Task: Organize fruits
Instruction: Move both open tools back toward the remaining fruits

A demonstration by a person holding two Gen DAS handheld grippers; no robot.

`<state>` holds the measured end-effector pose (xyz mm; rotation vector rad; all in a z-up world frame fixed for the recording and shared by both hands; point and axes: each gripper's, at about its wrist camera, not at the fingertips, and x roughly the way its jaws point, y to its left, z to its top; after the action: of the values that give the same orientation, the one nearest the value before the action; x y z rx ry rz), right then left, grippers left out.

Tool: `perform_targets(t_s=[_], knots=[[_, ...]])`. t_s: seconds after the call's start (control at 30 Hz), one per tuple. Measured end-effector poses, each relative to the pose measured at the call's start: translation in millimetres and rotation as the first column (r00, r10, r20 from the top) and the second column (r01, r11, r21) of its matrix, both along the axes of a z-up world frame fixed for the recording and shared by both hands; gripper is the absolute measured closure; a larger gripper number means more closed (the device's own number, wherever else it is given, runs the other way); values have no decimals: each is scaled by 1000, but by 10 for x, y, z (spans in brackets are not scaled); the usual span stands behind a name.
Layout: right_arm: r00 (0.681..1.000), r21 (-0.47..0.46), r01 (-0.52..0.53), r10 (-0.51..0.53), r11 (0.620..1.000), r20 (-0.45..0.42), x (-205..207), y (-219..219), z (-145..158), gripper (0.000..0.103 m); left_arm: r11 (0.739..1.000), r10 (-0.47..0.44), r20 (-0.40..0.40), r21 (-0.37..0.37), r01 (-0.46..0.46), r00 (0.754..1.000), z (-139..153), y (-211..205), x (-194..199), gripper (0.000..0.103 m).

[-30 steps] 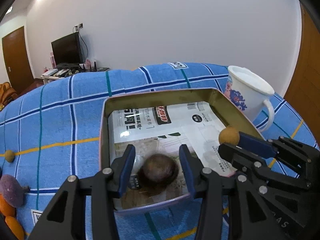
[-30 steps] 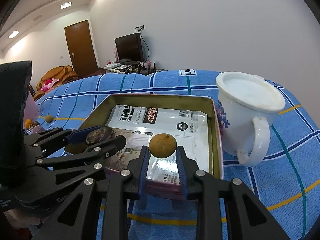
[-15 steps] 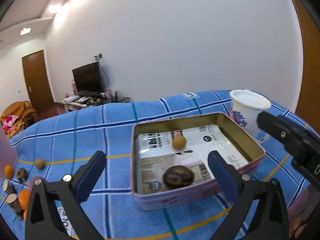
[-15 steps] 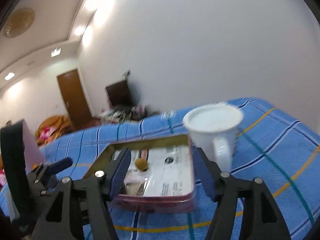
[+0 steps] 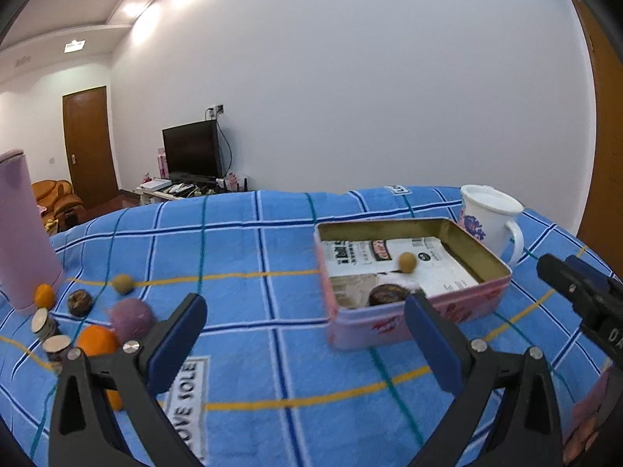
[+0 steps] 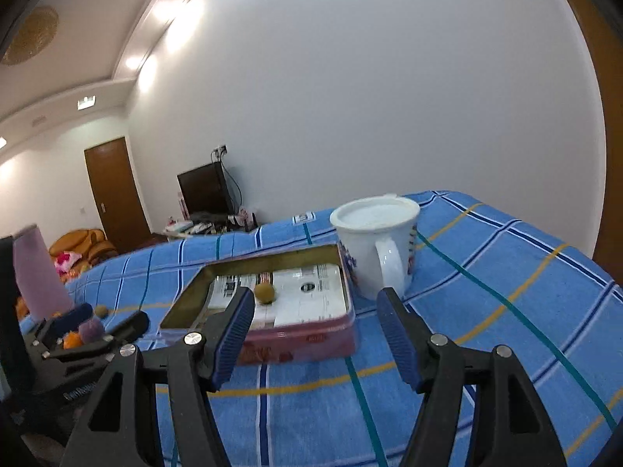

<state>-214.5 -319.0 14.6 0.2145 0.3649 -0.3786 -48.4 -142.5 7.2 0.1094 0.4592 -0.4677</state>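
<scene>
With both the left tongs (image 5: 305, 330) and right tongs (image 6: 315, 334) spread and empty, steer left from the tin (image 5: 412, 325) toward the purple fruit (image 5: 130, 317), approaching low and centred.

- A surface under a blue cloth (image 5: 241, 241), checked with dark blue, teal and yellow lines, carries everything.
- A pink tin (image 5: 459, 307) sits open on it.
- A white mug (image 5: 488, 214) stands just beside the tin's far corner.
- A tall lilac cylinder (image 5: 21, 233) stands at the left.
- Near its base lie an orange fruit (image 5: 43, 295), a dark round fruit (image 5: 79, 302), a tan ball (image 5: 122, 283), a purple fruit (image 5: 130, 313), a larger orange (image 5: 95, 340) and two small cylinders (image 5: 43, 321).
</scene>
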Motion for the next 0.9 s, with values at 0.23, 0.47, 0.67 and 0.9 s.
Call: perform_targets(t_s=[0.23, 0.47, 0.67, 0.9], knots=[[996, -2, -81, 81, 997, -20, 222, 354, 137, 36, 999, 36, 12, 25, -36, 999, 26, 351, 39, 0], [980, -20, -201, 201, 979, 3, 639, 896, 314, 36, 991, 125, 28, 41, -126, 992, 65, 779, 221, 0], [968, 24, -252, 252, 967, 16, 1008, 1191, 305, 36, 978, 202, 42, 52, -204, 979, 79, 1148, 447, 0], [960, 88, -279, 278, 956, 29, 1315, 1518, 141, 36, 951, 305, 55, 27, -307, 951, 59, 1701, 714, 0]])
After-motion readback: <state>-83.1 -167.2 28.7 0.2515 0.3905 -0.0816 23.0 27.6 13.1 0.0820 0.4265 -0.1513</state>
